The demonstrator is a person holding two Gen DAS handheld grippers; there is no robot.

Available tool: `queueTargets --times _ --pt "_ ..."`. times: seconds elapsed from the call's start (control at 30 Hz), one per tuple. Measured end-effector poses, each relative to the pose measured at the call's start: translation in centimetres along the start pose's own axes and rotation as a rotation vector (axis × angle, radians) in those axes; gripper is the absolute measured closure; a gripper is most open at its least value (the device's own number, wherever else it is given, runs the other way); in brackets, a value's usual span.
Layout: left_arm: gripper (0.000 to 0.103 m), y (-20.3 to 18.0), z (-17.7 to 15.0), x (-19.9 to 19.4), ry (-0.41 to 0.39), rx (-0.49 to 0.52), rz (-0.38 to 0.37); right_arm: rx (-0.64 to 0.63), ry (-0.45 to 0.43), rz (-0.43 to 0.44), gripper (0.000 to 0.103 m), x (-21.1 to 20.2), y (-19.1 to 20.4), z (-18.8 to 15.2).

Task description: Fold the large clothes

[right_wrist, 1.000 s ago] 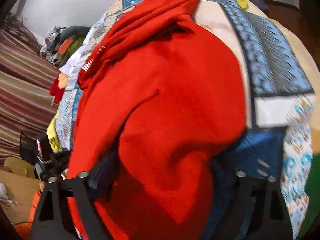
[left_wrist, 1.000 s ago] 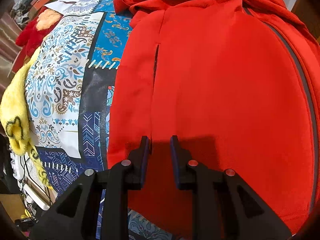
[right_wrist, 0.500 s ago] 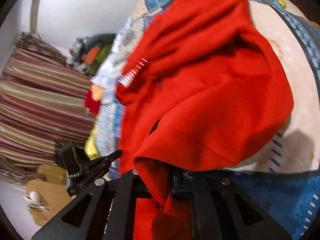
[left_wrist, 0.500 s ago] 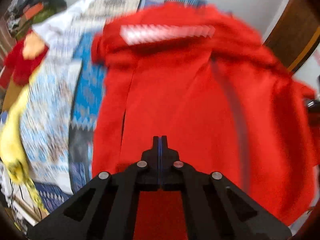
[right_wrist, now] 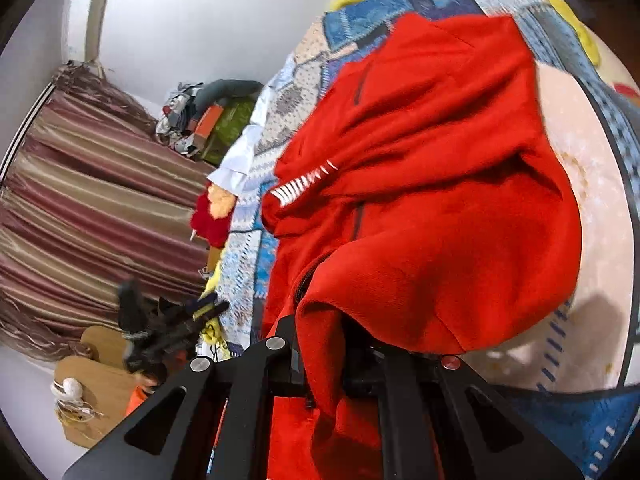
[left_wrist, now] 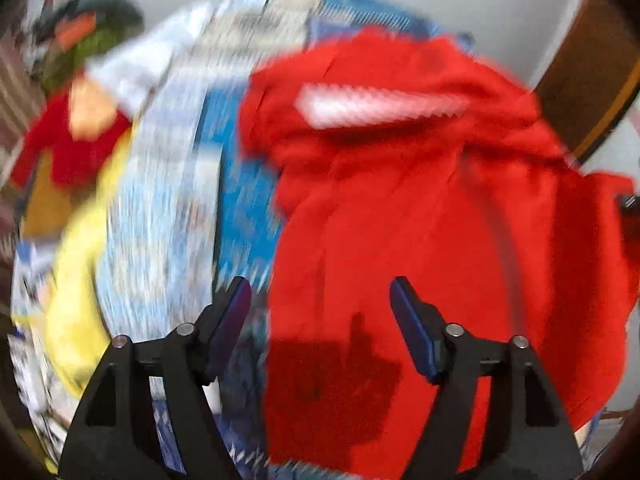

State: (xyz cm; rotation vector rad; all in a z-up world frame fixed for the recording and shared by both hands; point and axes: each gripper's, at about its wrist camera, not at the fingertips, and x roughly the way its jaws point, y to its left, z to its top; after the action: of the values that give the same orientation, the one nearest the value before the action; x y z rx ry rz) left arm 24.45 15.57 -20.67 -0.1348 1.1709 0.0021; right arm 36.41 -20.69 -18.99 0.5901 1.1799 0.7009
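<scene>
The red jacket (right_wrist: 432, 208) lies rumpled on the bed, over a patchwork quilt (right_wrist: 568, 184) of blue, white and cream. A white striped patch (right_wrist: 304, 182) shows on a fold near its far end, and a dark zip line runs down the cloth.

The right tool (right_wrist: 324, 364) is clamped on the jacket: a bunch of red fabric is pinched between its jaws and hangs down in front of it, while the rest of the garment slopes away from the tool onto the bed.

The left tool (left_wrist: 320, 320) has its jaws wide apart and holds nothing. It hangs above the jacket's left edge, one finger (left_wrist: 230, 320) over the quilt (left_wrist: 160, 208), the other over red cloth (left_wrist: 400, 220). Its view is badly blurred, though the white patch (left_wrist: 380, 106) can still be made out.

At the bed's left side lie a yellow cloth (left_wrist: 76, 280) and a red plush toy (left_wrist: 72, 140). Beyond that hangs a striped curtain (right_wrist: 88, 200), and a heap of bags (right_wrist: 208, 120) sits by the wall.
</scene>
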Motion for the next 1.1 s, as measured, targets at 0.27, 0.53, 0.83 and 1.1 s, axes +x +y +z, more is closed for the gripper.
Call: queueTargets --times 0.27,0.53,0.83,1.1 --pt "0.019 4.9 -7.2 7.4 0.218 -0.337 -0.286 -0.012 0.014 -0.042 0.096 -0.5 -0.8 -0.6" --pt "0.032 2.8 -3.9 10.1 0.185 -0.401 -0.395 -0.015 0.023 -0.059 0.096 -0.1 -0.5 -0.7" --pt "0.087 0.1 0.9 6.2 0.123 -0.322 -0.339 -0.031 0.015 -0.027 0.096 0.2 0.4 0.3" --pt "0.087 -4.1 9.5 -0.8 -0.052 -0.204 -0.378 -0.05 -0.072 0.011 0.096 0.2 2.9 5.4"
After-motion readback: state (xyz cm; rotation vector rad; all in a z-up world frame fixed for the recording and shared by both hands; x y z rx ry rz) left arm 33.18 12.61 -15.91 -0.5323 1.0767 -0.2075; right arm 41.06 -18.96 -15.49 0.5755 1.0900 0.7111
